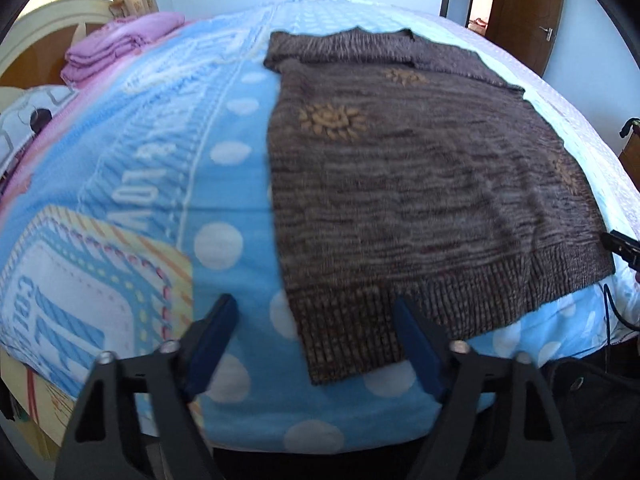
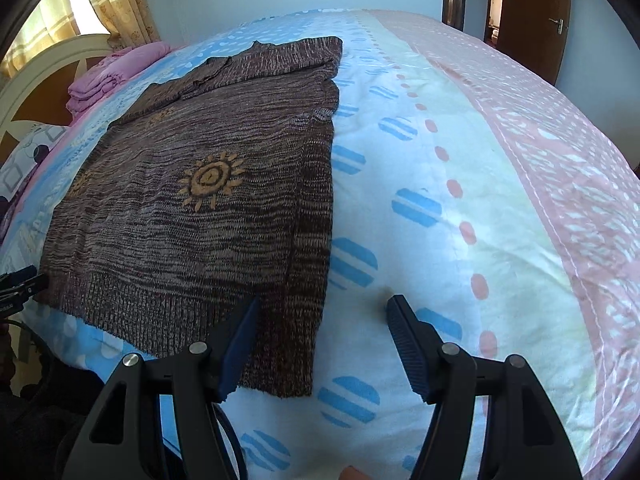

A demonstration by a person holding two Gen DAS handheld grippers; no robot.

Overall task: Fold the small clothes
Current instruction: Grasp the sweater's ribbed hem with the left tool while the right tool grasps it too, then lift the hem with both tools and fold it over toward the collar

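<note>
A brown knitted sweater [image 1: 420,184] with orange sun patterns lies flat on the bed, sleeves folded in, ribbed hem toward me. My left gripper [image 1: 314,306] is open and empty, above the hem's left corner. In the right wrist view the sweater [image 2: 208,200] fills the left half. My right gripper [image 2: 324,304] is open and empty, straddling the hem's right corner, its left finger [image 2: 240,340] over the knit. The left gripper's tip [image 2: 20,284] shows at the far left edge, and the right gripper's tip [image 1: 624,248] shows in the left wrist view.
The bed is covered by a blue dotted blanket [image 1: 160,184] and a white and pink sheet [image 2: 500,168]. Folded pink cloth [image 1: 112,48] sits by the headboard [image 1: 44,36]. A brown door [image 1: 528,12] stands at the far right. Curtains [image 2: 104,4] hang at the back left.
</note>
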